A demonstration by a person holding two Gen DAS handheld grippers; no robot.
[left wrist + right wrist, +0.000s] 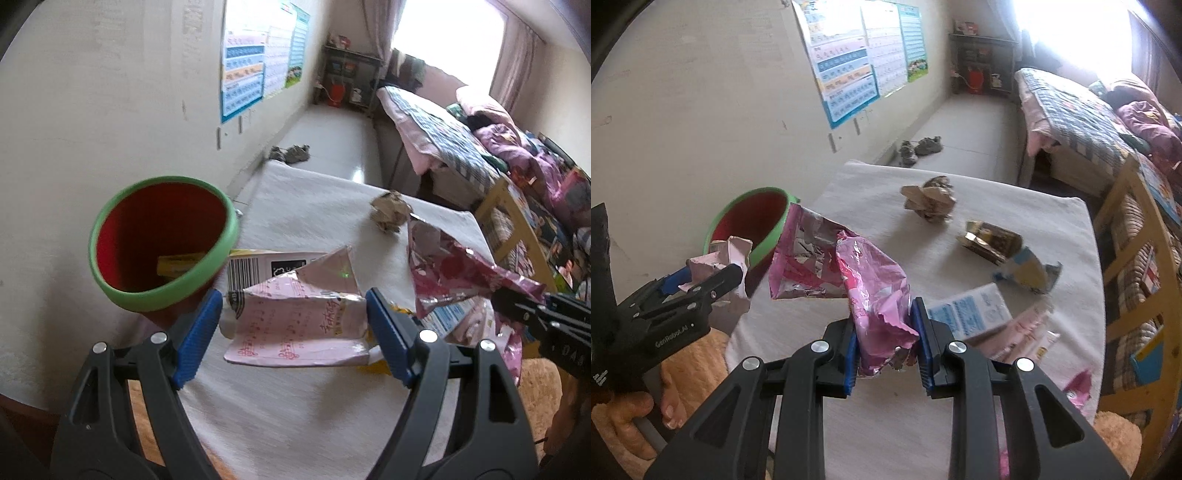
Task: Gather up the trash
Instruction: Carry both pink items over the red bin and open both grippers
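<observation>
A: Where's the red bin with green rim (162, 240)?
B: Mid-left, just beyond the left claw (293, 325), which pinches a flattened pink carton (295, 317). The right claw (884, 347) pinches a crinkled pink foil wrapper (871, 288), farther off.

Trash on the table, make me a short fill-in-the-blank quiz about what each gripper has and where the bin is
1. The left gripper is shut on a flattened pink ____.
2. The right gripper is shut on a pink foil ____.
3. The red bin has a ____ rim.
4. The crumpled paper ball lies on the ____.

Missing words: carton; wrapper; green; table
</observation>
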